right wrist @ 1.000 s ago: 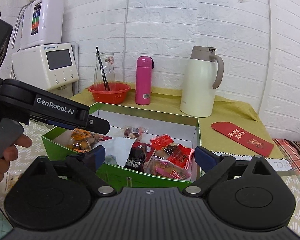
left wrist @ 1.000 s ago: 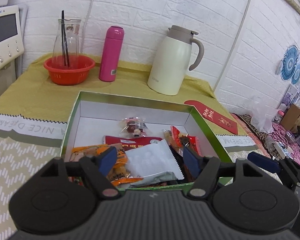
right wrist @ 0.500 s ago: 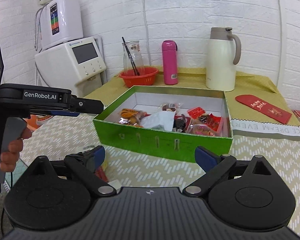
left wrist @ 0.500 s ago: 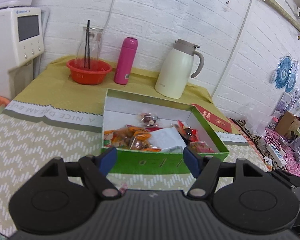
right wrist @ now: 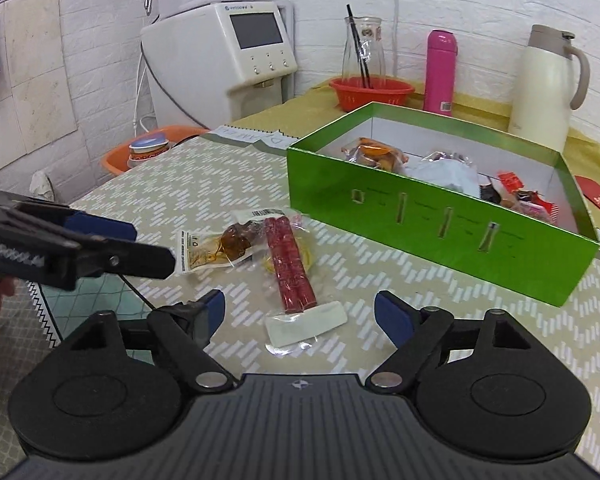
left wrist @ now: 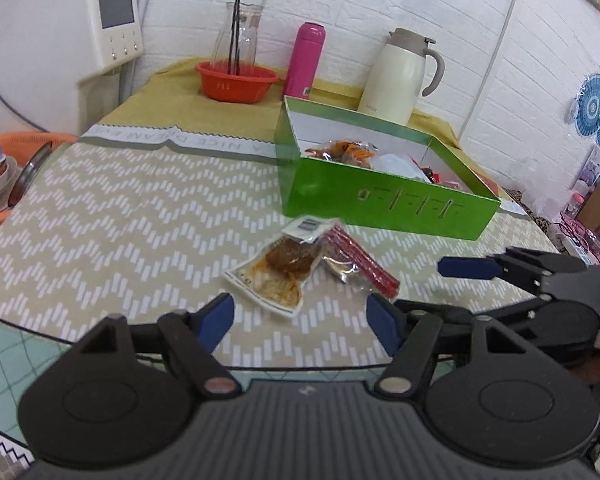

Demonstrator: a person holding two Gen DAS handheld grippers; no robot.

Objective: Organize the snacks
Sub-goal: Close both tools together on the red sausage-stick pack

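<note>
A green box (left wrist: 384, 196) (right wrist: 432, 220) with several snack packs inside stands on the patterned tablecloth. In front of it lie loose snacks: a clear pack of brown meat (left wrist: 280, 268) (right wrist: 220, 246) and a red sausage pack (left wrist: 360, 258) (right wrist: 290, 268). My left gripper (left wrist: 300, 320) is open and empty, just short of the meat pack. My right gripper (right wrist: 300, 312) is open and empty, its fingers either side of the near end of the sausage pack. Each gripper also shows in the other's view, at the side.
At the back stand a white thermos jug (left wrist: 400, 76), a pink bottle (left wrist: 306, 64) and a red bowl with a glass jar (left wrist: 236, 80). A white water machine (right wrist: 220, 64) and an orange basket (left wrist: 4, 184) are on the left. The table's near edge (left wrist: 100, 344) is close.
Both grippers have pulled back from over the green box to the near side of the table. The loose packs in front of the box have come into view between the fingers.
</note>
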